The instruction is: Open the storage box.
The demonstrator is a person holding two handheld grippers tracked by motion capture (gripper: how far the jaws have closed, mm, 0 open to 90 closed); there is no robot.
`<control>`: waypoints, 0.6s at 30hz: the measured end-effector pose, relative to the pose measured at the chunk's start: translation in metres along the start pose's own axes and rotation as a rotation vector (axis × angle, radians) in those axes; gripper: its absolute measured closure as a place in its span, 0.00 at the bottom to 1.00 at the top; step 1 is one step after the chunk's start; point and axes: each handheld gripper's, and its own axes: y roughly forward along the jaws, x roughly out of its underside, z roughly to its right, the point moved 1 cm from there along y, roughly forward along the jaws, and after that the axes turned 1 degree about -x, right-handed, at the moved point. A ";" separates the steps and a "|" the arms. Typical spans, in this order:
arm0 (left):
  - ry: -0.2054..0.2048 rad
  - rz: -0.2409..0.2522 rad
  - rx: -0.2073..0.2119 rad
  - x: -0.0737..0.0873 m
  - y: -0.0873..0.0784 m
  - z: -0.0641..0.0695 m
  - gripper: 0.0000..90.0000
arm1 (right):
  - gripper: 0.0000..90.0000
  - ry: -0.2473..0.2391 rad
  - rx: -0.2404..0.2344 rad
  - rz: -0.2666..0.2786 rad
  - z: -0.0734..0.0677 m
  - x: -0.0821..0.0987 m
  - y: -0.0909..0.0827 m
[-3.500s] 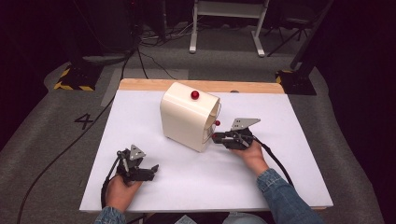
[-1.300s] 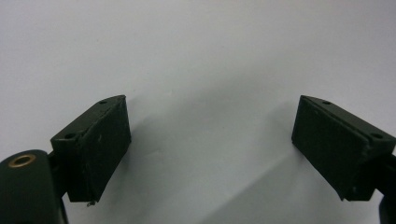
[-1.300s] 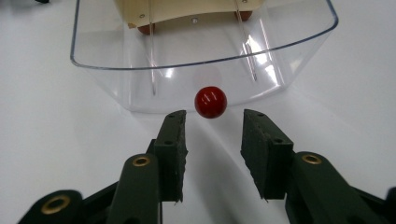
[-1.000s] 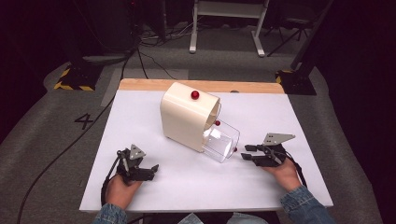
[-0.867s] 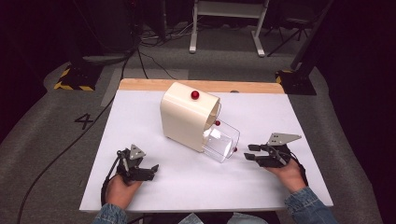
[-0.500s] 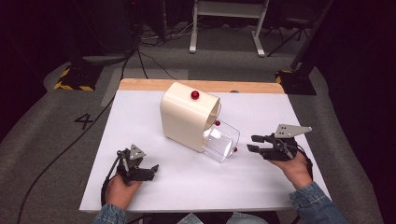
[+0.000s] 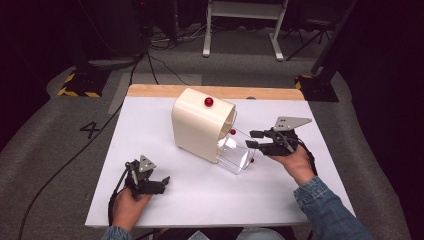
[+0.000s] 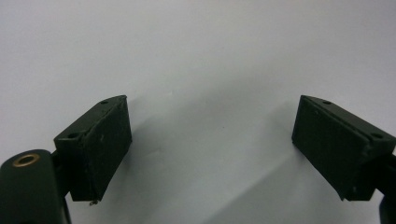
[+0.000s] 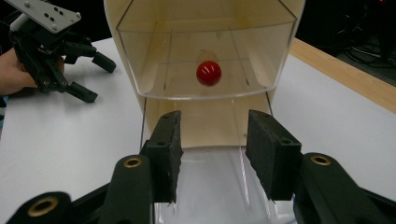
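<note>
one readable mark
a dark numeral "4" [image 7: 90, 129] stands on the grey floor, left of the table [image 7: 150, 125].

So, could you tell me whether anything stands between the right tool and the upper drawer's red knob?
Nothing visible does. The right tool faces the red knob with only open air between them; the pulled-out lower drawer lies below the tool, out of the path.

Cream drawer cabinet [image 7: 201, 126] mid-bench, tilted — red knob [image 7: 208, 102] on top, lower clear drawer [image 7: 235, 154] pulled out, upper clear drawer [image 9: 205, 56] shut, red-knobbed.
</note>
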 end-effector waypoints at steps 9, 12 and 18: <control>0.001 0.003 -0.003 0.000 0.000 0.001 0.14 | 0.66 -0.007 -0.037 0.006 0.003 -0.005 0.031; 0.003 0.003 -0.004 0.000 0.000 0.001 0.13 | 0.70 -0.013 -0.044 0.012 0.004 -0.008 0.038; 0.004 0.002 -0.005 0.000 -0.001 0.002 0.14 | 0.78 -0.027 -0.040 0.034 0.004 -0.011 0.043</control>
